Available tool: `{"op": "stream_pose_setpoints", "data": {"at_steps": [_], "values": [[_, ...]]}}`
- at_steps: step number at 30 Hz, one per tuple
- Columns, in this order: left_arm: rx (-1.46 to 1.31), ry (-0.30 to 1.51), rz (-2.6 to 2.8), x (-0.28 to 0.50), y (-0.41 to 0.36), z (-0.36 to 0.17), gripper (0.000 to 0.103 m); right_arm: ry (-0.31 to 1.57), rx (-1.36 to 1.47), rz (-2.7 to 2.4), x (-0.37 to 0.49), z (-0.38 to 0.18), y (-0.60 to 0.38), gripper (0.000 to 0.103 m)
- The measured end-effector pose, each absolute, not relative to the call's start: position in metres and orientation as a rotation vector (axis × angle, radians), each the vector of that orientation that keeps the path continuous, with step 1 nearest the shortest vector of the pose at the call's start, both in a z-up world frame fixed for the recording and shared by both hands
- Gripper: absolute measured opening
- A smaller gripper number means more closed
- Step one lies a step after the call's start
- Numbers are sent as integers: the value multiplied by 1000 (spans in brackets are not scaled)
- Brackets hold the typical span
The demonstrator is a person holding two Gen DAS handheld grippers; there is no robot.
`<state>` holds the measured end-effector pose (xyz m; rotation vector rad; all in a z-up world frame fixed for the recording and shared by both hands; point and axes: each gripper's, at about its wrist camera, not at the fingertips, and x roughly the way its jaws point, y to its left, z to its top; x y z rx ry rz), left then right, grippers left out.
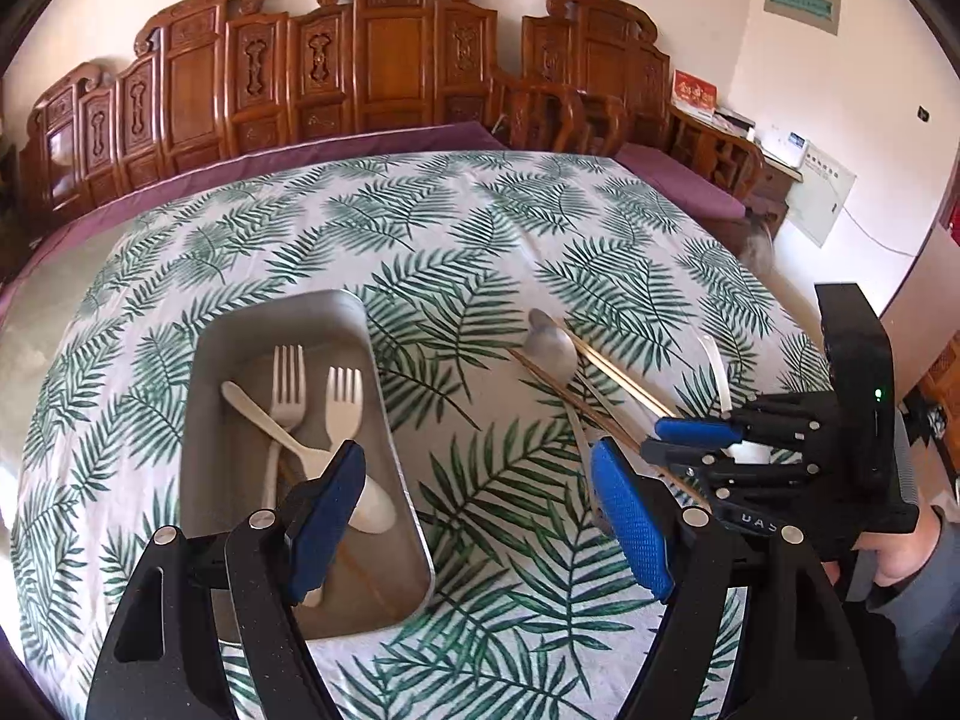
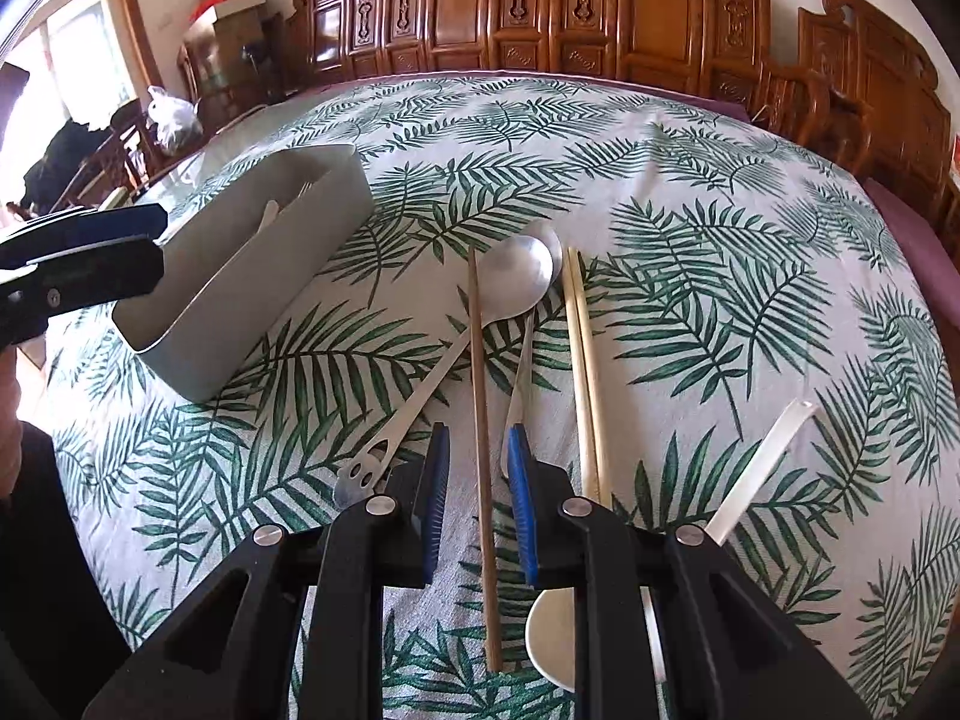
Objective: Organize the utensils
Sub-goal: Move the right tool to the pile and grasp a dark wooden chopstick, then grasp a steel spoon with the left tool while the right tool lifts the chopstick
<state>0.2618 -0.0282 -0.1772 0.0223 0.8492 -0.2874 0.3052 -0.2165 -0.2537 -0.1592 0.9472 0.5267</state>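
The right tool points steeply down with its blue ribbed pads set narrow, a brown wooden chopstick running between them; the pads do not press on it, a sliver of cloth showing on each side. Just left of that chopstick lies a large metal spoon, its dull round bowl at the far end and its thin flat handle slanting back toward the tool, ending in a pierced tip. Touching the bowl on the far side is a second, smaller metal spoon, and just right of the brown chopstick lies a pale bamboo pair of chopsticks, side by side. Further right rests a white plastic spoon, its bowl partly hidden under the tool. Well left of the brown chopstick stands a grey oblong bin with rounded corners and smooth walls, holding two cream forks and a cream spoon crossed over each other. The left tool hovers tilted down over the bin's near right edge, its pads wide apart and holding nothing. A hand grips the right tool's black body. The counter wears a white cloth printed with green fern leaves.
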Motion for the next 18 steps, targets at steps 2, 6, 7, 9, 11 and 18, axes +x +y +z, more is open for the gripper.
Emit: {"op": "stream_pose_setpoints", "data": {"at_steps": [2,6,7,9,11,18], "values": [[30,848,-295,260,-31,-179,74,946,-167,534,305,-253,-215,16],[31,846,-302,258,-32,-180,74,950,-211,531,311,-261,-208,14],[30,847,-306,258,-33,-181,74,954,-224,530,312,-264,-206,11],[36,848,-311,258,-35,-182,74,953,-238,527,314,-266,-204,7],[38,850,-312,258,-35,-183,74,963,-252,522,314,-269,-202,6],[45,862,-302,258,-37,-186,74,961,-290,528,313,-270,-196,6]]}}
